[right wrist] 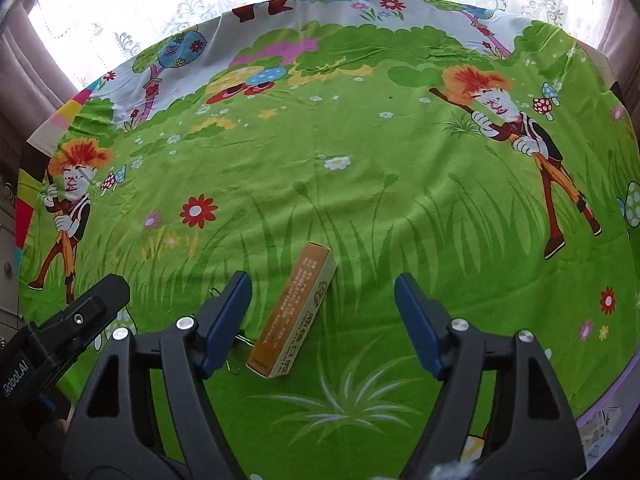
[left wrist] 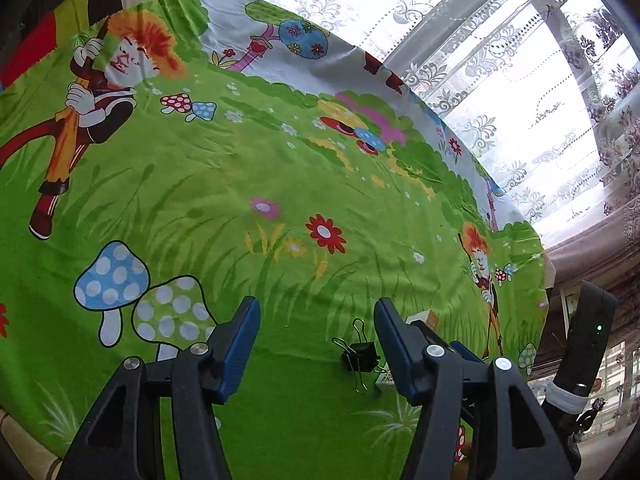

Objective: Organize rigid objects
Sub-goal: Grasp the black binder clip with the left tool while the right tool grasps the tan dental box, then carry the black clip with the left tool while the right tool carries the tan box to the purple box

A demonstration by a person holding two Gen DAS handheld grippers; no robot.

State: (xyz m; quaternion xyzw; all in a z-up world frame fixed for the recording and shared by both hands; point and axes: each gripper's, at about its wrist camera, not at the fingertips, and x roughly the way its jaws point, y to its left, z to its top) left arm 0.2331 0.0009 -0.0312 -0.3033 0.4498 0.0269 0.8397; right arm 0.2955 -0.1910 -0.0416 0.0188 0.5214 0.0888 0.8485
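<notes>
Near the tabletop's (right wrist: 360, 184) near edge, a binder clip (left wrist: 360, 354) lies just left of a box (right wrist: 294, 316). The clip is judged small, stiff and springy, best pinched across its body. The box is judged light, rigid cardboard, best gripped across its long sides. The fingers of the left gripper (left wrist: 316, 344) and right gripper (right wrist: 323, 320) are held apart, empty.

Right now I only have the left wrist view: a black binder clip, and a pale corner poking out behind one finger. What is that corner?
Observer: It is a long orange-and-white box, lying flat on the green cloth, with its printed side up.
Operator: Is the other tool gripping it?
Observer: No. The right gripper is open. The box sits between its fingers, closer to the left one, and neither pad presses on it.
</notes>
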